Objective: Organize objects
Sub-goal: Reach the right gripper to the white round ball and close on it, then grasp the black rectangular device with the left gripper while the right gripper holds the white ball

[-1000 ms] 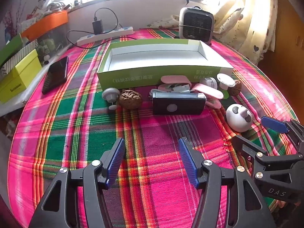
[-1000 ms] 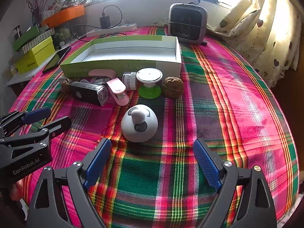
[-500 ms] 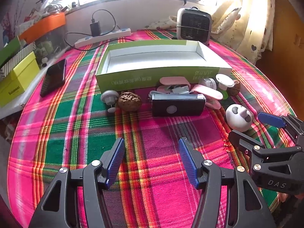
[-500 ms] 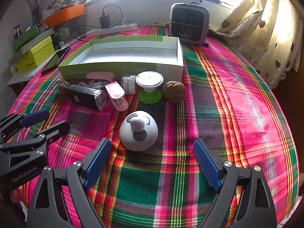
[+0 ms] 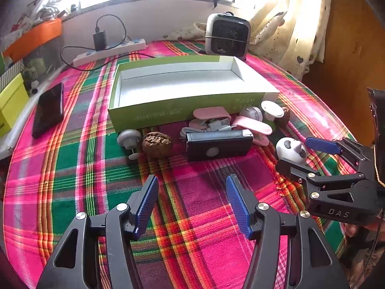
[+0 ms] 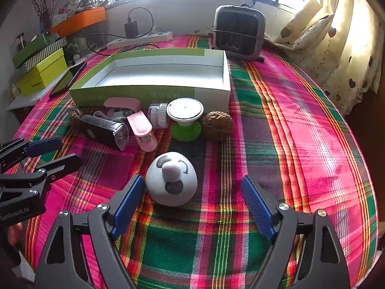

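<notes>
item: worktop [image 5: 72,168] under a pink and green plaid cloth, with a long shallow green box [image 5: 168,115], white inside and holding nothing, lying across the middle. loose goods in a row just in front of its near wall: grey knob [image 5: 128,138], walnut [image 5: 156,144], black rectangular lamp [image 5: 217,144] with a grey cable bundle [image 5: 207,125] behind it, two pink clips [image 6: 142,130], small clear jar [image 6: 157,115], white disc on green base [image 6: 185,120], second walnut [image 6: 217,125]. set apart, nearer the camera: white panda-faced dome [image 6: 172,185], upright on the cloth. right claw [image 6: 192,200]: jaws wide but closing, the dome between them, the left pad just beside its flank, the right pad well apart; no pressure on it shows yet. left claw [image 5: 191,204]: jaws moderately apart, nothing between them, hanging over bare cloth short of the black lamp. off to the sides, not part of the sort by the look of it: dark phone [image 5: 49,109], power strip [image 5: 108,53], small heater [image 5: 227,37], yellow box [image 5: 10,101]. step in hand, as judged: first pick, the right claw taking the panda dome; nothing is in the box yet, so the task is at its start. next move calls for: the dome centred between the pads, since it sits closer to the left one and a rounded smooth shell may slide or roll aside as they meet it; then a lift clear of the row and of the box's near wall before setting it down inside.
</notes>
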